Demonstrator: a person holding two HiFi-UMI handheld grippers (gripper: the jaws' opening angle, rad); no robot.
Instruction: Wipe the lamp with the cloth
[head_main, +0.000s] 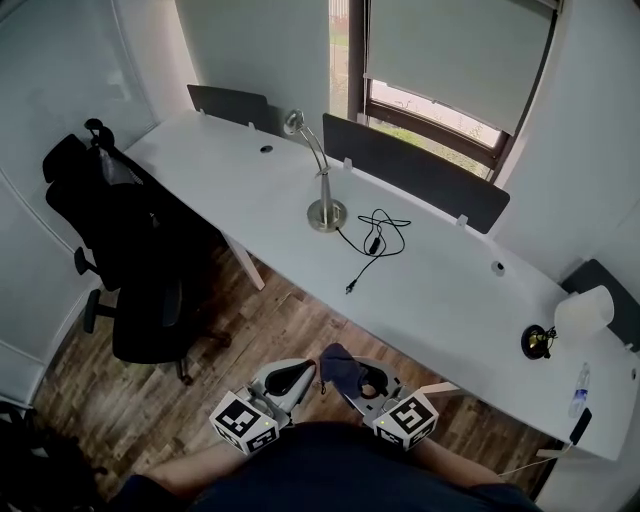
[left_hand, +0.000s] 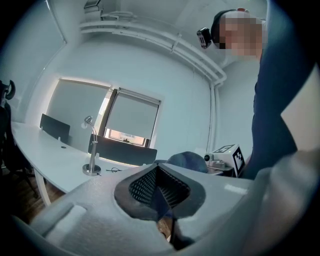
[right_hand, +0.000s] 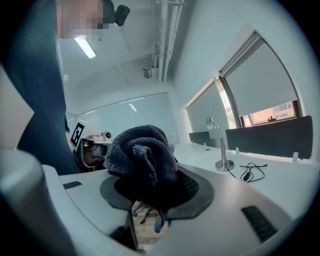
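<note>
the person stands back from the long white desk (head_main: 240, 190) with both tools drawn in close to the body. in the head view the right gripper (head_main: 352, 385) carries a dark blue cloth (head_main: 338, 364), but how it is held shows only in the right gripper view: the jaws are clamped on the bunched cloth, which bulges above them while a thin tail hangs below. the left gripper (left_hand: 159, 186) has its ribbed pads pressed together on nothing, and its own view catches the cloth just beside it. the silver lamp (head_main: 322, 185) stands upright on its round base near the middle of the desk, well apart from both tools, with a loose black cable (head_main: 378, 238) lying beside the base. only the head view shows the black office chair (head_main: 125, 250) at the left and a white shade (head_main: 582, 310) near the desk's right end.
</note>
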